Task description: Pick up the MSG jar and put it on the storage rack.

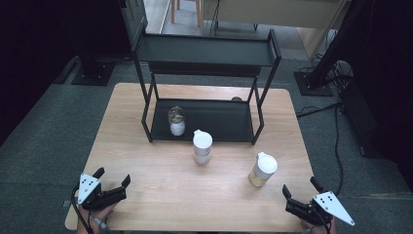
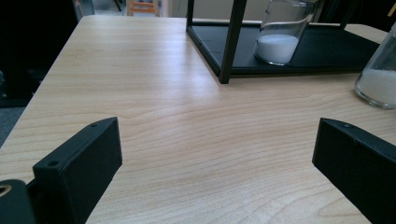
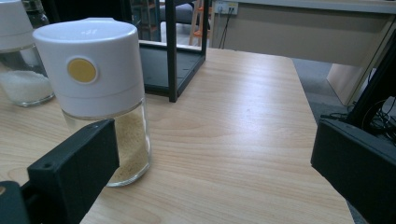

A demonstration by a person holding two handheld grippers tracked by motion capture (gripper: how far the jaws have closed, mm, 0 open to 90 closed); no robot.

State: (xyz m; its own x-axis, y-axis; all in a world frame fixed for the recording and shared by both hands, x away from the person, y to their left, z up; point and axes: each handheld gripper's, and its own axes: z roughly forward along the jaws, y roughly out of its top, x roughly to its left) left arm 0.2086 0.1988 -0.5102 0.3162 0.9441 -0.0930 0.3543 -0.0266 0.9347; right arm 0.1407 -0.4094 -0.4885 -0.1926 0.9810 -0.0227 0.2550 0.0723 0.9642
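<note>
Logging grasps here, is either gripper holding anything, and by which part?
Nothing is held. The left gripper and right gripper are both open, apart from the jars.

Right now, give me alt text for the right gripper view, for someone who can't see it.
A glass shaker jar with a white cap and tan powder stands on a wooden table, just beyond the left jaw of the open right tongs. Behind it are a black rack and a second jar holding white grains.

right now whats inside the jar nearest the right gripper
The jar holds tan powder in its lower glass part. The white cap hides the top, and the right gripper's near jaw covers part of the base.
</note>
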